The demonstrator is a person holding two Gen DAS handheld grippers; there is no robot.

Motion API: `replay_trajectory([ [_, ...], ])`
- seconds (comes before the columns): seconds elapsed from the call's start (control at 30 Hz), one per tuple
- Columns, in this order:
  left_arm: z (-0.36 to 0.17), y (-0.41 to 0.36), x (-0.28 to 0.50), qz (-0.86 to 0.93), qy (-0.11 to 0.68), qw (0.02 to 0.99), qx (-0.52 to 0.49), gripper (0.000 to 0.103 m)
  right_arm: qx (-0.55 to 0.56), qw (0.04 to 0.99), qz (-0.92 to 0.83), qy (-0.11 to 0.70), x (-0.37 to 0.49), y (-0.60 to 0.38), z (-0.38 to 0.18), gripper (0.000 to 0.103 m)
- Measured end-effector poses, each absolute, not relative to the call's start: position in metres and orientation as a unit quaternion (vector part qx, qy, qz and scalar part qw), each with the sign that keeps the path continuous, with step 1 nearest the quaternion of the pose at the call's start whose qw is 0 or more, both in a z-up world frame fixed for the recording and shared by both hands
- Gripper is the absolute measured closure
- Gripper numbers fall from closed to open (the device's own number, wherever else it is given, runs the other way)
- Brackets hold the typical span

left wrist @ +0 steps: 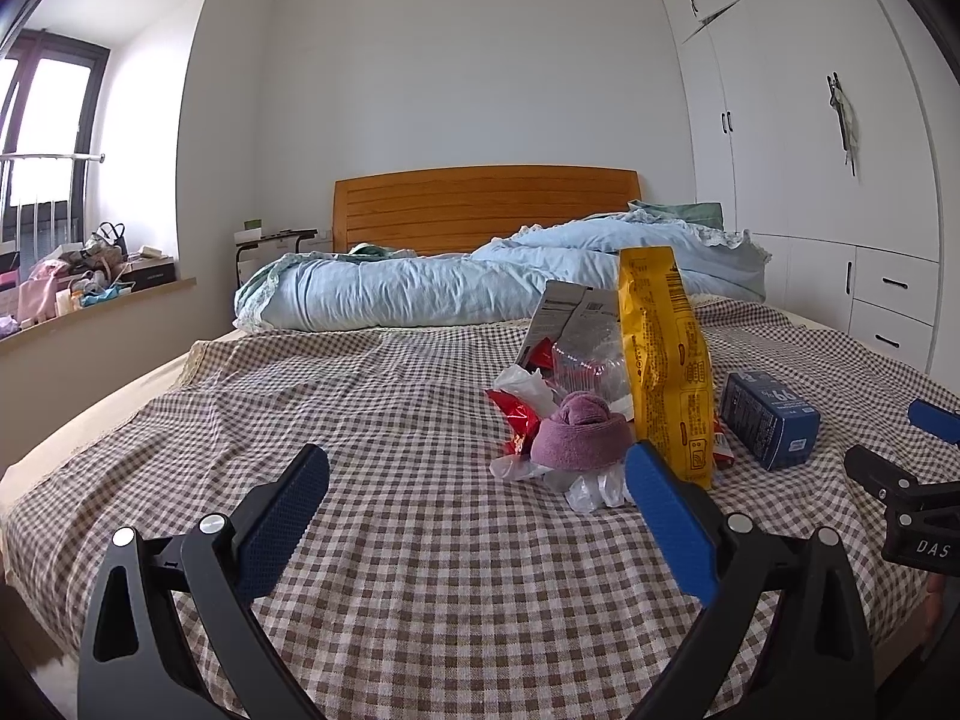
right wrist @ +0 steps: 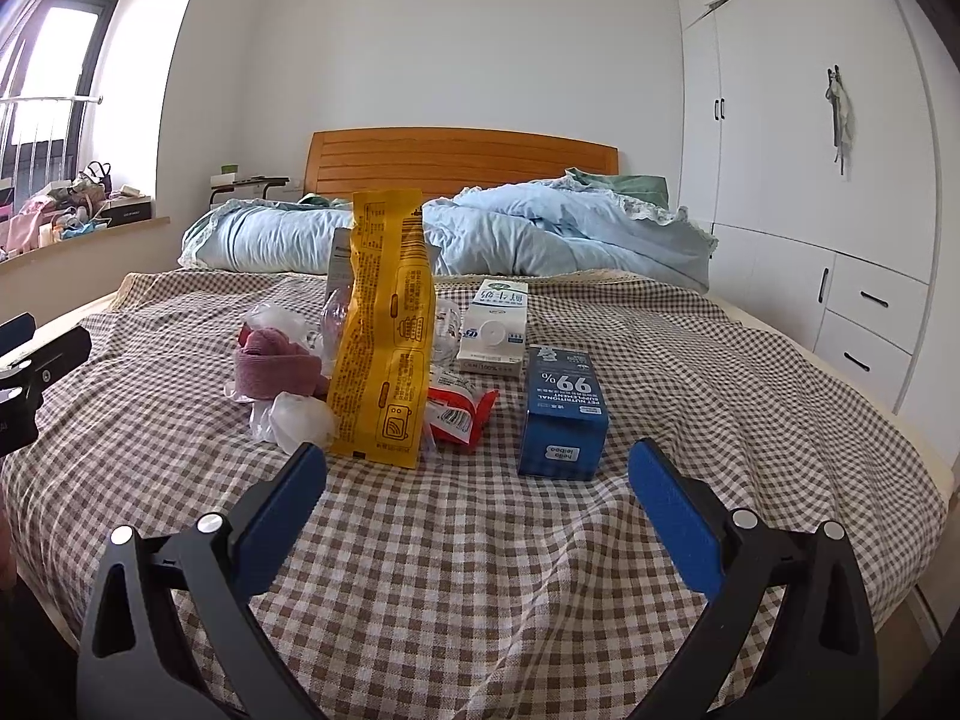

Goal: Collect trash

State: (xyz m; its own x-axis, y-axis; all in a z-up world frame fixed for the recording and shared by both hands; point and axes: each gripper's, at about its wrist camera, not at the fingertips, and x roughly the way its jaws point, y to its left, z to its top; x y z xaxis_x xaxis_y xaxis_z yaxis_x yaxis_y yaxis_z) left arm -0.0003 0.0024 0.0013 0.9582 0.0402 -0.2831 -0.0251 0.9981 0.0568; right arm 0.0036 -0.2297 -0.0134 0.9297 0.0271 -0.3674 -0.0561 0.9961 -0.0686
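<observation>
Both grippers gape, holding nothing; yellow bag [right wrist: 384, 330] stands upright, crinkled, beside blue box [right wrist: 563, 414].

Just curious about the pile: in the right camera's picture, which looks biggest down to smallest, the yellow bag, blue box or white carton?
1. Yellow bag
2. Blue box
3. White carton

The carton lies farther away, so its true size against the box is unsure.

A pile of litter is spread on the bedspread [right wrist: 480, 570] near the middle of the bed. An upright snack bag [right wrist: 384, 330] is stood at the near edge, with a rolled cloth [right wrist: 273, 369] to its left and a wrapper [right wrist: 459, 411] just to its right. A box [right wrist: 561, 414] is laid further right, a carton [right wrist: 495, 327] behind it. What seems to be crumpled plastic [right wrist: 300, 417] is tucked near the cloth. A duvet [right wrist: 510, 234] is heaped at the far end, before the headboard [right wrist: 462, 162].
</observation>
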Motion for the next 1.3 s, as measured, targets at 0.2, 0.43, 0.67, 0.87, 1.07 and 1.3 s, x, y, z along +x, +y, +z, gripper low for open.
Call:
replay_trajectory([
  [0.2,0.0012,0.0023,-0.0009,0.018,0.142,0.989,0.026,0.007,-0.029,0.981,0.027,0.190,0.0045,-0.2312,-0.0134,0.006],
  [0.43,0.0014,0.0021,-0.0012,0.018,0.140,0.990,0.026,0.007,-0.030,0.981,0.027,0.190,0.0045,-0.2315,-0.0128,0.006],
  [0.67,0.0018,0.0018,-0.0006,0.018,0.139,0.990,0.026,0.007,-0.030,0.981,0.026,0.189,0.0033,-0.2308,-0.0133,0.006],
  [0.87,0.0010,0.0009,0.0000,0.016,0.142,0.989,0.027,0.007,-0.030,0.981,0.026,0.190,0.0042,-0.2305,-0.0131,0.006],
  [1.07,0.0009,0.0000,0.0006,0.016,0.142,0.989,0.027,0.007,-0.042,0.981,0.024,0.188,0.0041,-0.2280,-0.0128,0.006],
  [1.3,0.0005,-0.0009,0.0009,0.015,0.143,0.989,0.026,0.007,-0.039,0.981,0.024,0.188,0.0037,-0.2288,-0.0129,0.006],
])
